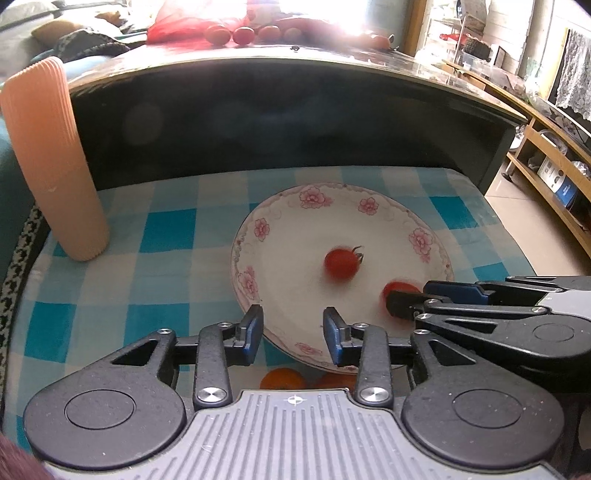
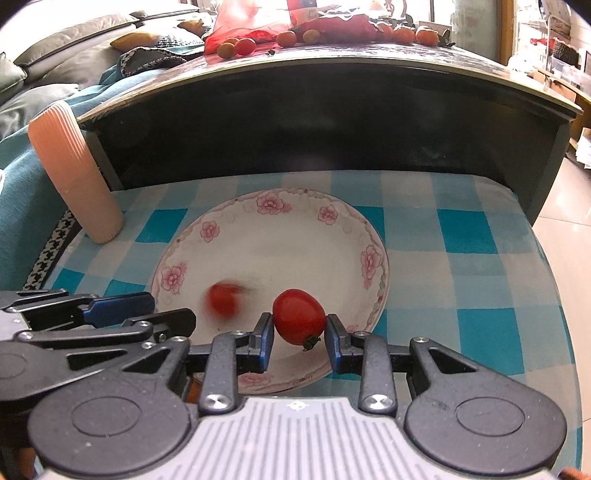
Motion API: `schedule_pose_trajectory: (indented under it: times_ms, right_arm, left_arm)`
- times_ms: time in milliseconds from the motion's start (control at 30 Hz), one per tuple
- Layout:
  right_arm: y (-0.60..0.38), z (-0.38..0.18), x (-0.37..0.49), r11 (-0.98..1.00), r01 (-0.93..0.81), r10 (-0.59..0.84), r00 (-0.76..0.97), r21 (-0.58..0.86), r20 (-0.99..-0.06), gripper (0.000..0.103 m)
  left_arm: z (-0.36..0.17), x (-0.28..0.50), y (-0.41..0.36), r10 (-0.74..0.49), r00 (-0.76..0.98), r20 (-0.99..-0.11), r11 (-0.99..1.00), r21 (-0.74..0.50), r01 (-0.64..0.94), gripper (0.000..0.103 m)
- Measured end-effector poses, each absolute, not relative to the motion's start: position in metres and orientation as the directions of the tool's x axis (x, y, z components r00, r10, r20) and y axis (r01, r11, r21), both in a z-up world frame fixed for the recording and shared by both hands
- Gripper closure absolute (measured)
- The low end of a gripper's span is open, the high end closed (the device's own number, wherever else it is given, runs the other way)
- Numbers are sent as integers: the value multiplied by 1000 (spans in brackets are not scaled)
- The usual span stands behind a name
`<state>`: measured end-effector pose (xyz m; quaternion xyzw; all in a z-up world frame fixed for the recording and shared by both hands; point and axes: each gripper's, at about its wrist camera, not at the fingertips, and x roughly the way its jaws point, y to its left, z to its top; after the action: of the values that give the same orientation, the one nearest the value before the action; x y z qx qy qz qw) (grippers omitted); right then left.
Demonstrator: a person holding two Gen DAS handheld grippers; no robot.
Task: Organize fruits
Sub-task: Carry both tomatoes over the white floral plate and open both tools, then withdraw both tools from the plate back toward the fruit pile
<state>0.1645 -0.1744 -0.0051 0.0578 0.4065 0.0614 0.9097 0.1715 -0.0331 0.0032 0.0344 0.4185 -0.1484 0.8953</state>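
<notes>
A white plate with pink flowers (image 1: 258, 229) sits on the blue-and-white checked cloth (image 1: 166, 229) toward the near edge of the low table, and both grippers hang over its near rim. The right gripper (image 2: 299, 338) has its two fingers pressed on either side of a red cherry tomato (image 2: 298, 316), stem end turned down toward the near rim; whether the tomato touches the plate or is held just above it I cannot tell. The left gripper (image 1: 293, 334) has its blue-padded fingers spread apart with nothing between them, poised over the plate's near rim. A second cherry tomato (image 1: 341, 264), blurred in both views, lies free on the plate near its middle, just beyond the left gripper's fingertips and clear of them. From the left wrist view the right gripper comes in over the plate's right side with its tomato partly hidden behind a finger. Two orange fruits (image 1: 282, 379) show on the cloth under the near rim of the plate, mostly hidden by the left gripper's body. A ribbed peach-coloured cylinder (image 1: 55, 162) stands tilted at the far left corner of the cloth. Behind the table a taller dark counter (image 2: 332, 74) carries more small red and orange fruits (image 2: 236, 47) beside a red bag (image 2: 243, 22).
</notes>
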Motion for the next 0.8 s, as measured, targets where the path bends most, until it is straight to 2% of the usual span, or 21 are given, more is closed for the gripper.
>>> schedule_pose_trajectory:
  times_ms: [300, 533, 800]
  right_arm:
    - [-178, -1, 164, 985, -60, 160, 679, 163, -717, 53]
    - [-179, 4, 160, 988, -55, 143, 695, 147, -705, 53]
    - [-192, 14, 159, 984, -16, 135, 717, 177, -684, 53]
  left_arm:
    - [9, 170, -28, -229, 622, -749, 959, -63, 276, 44]
    - [16, 169, -22, -229, 633, -740, 962, -74, 262, 38]
    - [19, 170, -15, -227, 633, -740, 966, -86, 245, 36]
